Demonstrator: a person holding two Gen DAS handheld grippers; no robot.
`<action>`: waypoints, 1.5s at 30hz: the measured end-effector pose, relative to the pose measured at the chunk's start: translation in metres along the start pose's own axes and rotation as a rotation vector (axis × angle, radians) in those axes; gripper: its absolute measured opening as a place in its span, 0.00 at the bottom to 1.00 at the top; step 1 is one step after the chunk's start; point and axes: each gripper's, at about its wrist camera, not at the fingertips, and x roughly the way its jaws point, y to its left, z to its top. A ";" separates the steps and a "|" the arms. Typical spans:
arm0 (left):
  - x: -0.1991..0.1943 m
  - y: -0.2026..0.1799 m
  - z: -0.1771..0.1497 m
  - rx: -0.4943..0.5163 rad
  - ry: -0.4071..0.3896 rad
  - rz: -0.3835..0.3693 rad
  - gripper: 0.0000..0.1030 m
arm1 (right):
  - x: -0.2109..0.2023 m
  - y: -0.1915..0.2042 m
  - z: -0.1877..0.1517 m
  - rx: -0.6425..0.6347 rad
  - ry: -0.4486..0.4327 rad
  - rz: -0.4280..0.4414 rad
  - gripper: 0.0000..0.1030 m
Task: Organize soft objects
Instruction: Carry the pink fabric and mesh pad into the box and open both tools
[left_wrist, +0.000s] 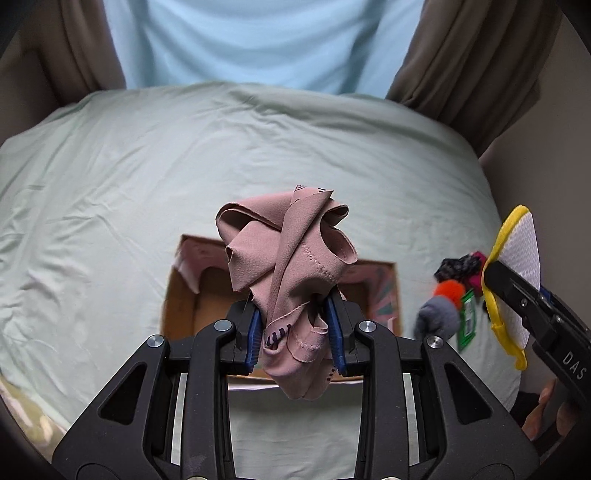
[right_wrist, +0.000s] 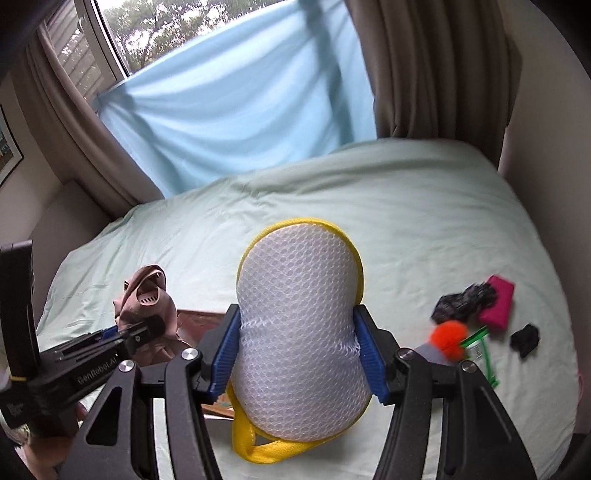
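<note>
My left gripper (left_wrist: 294, 325) is shut on a crumpled dusty-pink garment (left_wrist: 288, 251), lifted above an open cardboard box (left_wrist: 181, 302) that sits on the bed. The same pink garment (right_wrist: 147, 302) and left gripper (right_wrist: 147, 328) show at the left in the right wrist view. Between the blue pads of my right gripper (right_wrist: 299, 343) a white mesh pouch (right_wrist: 299, 314) with yellow trim is squeezed. In the left wrist view that pouch (left_wrist: 517, 258) and the right gripper (left_wrist: 513, 291) are at the right edge.
A pale green sheet (left_wrist: 147, 166) covers the bed. A black knit piece (right_wrist: 461, 301), a magenta item (right_wrist: 498, 301), an orange pompom (right_wrist: 448, 338) on a grey item, a green tag and a small black piece (right_wrist: 524, 339) lie at the right. Brown curtains (right_wrist: 424, 74) and blue cloth (right_wrist: 240, 122) hang behind.
</note>
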 end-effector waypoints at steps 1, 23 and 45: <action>0.006 0.011 -0.002 0.002 0.015 -0.002 0.26 | 0.009 0.008 -0.003 0.005 0.017 -0.002 0.53; 0.170 0.060 -0.016 0.253 0.364 -0.016 0.26 | 0.212 0.012 -0.072 0.435 0.543 -0.019 0.54; 0.158 0.056 -0.027 0.371 0.366 0.047 1.00 | 0.223 -0.003 -0.070 0.314 0.522 -0.088 0.98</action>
